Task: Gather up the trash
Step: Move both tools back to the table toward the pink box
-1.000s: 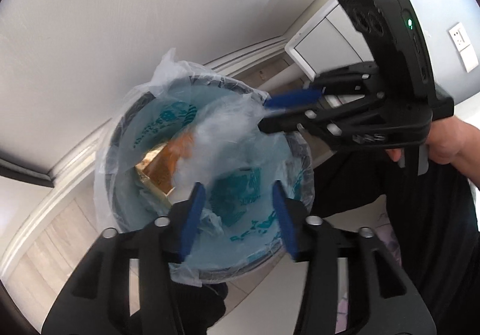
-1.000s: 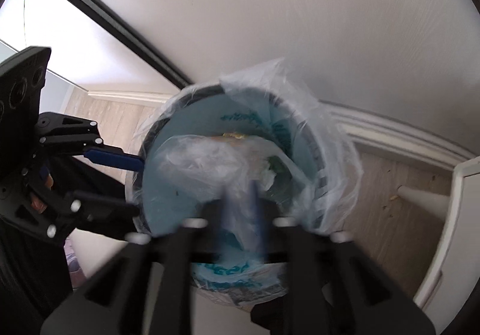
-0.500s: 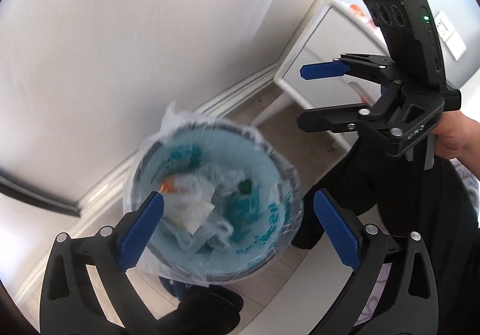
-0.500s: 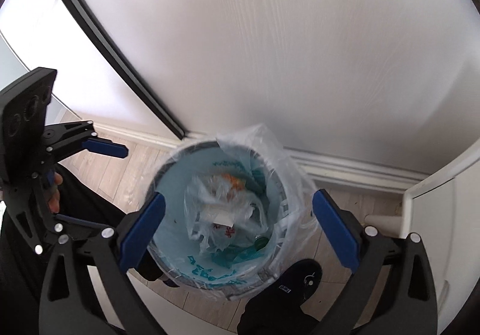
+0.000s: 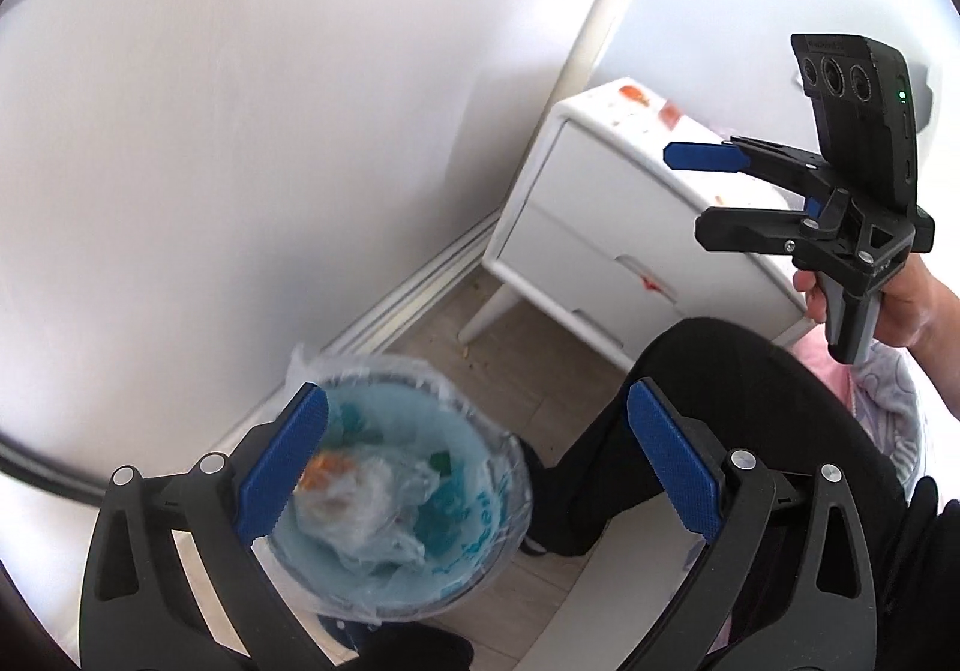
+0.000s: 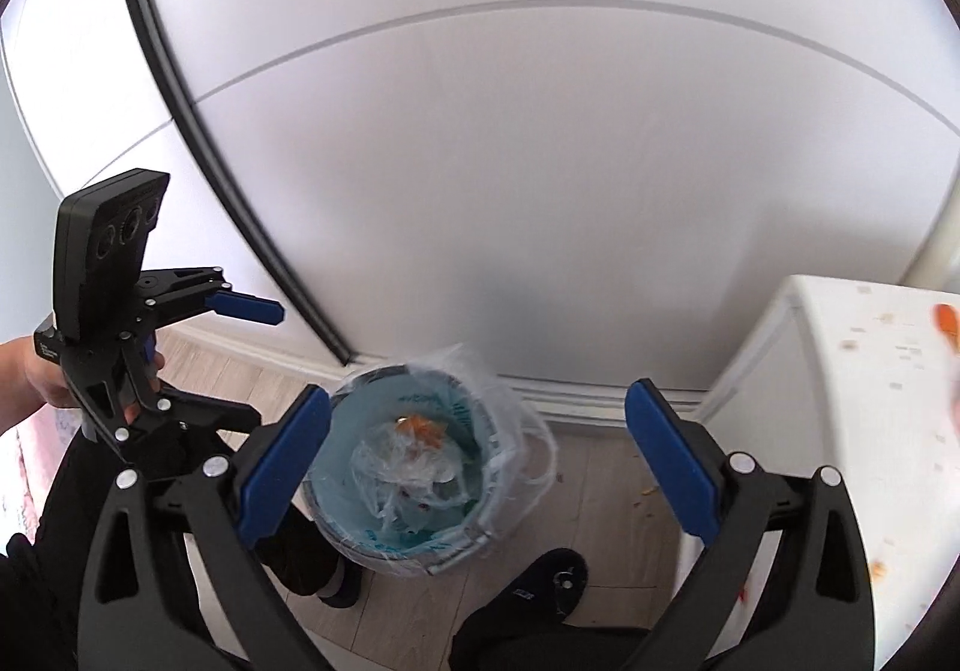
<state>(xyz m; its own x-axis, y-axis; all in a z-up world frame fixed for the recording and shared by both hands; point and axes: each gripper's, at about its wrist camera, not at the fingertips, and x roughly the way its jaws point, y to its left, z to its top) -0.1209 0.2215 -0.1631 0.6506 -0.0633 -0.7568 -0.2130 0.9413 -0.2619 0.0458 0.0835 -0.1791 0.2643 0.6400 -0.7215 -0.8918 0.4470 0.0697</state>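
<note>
Crumpled plastic trash [image 6: 414, 476] in bin [image 6: 480, 536], below empty wide-spread right gripper [image 6: 477, 467].

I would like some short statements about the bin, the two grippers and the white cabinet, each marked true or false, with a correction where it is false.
1. The left gripper is open and holds nothing. True.
2. The right gripper grips a clear plastic bag. False: its jaws stand wide apart and empty; the crumpled clear plastic lies in the bin.
3. The trash bin has a plastic liner. True.
4. The bin stands on the white cabinet. False: it stands on the wooden floor beside the cabinet.
5. The cabinet top is clean. False: orange scraps and crumbs lie on it.
</note>
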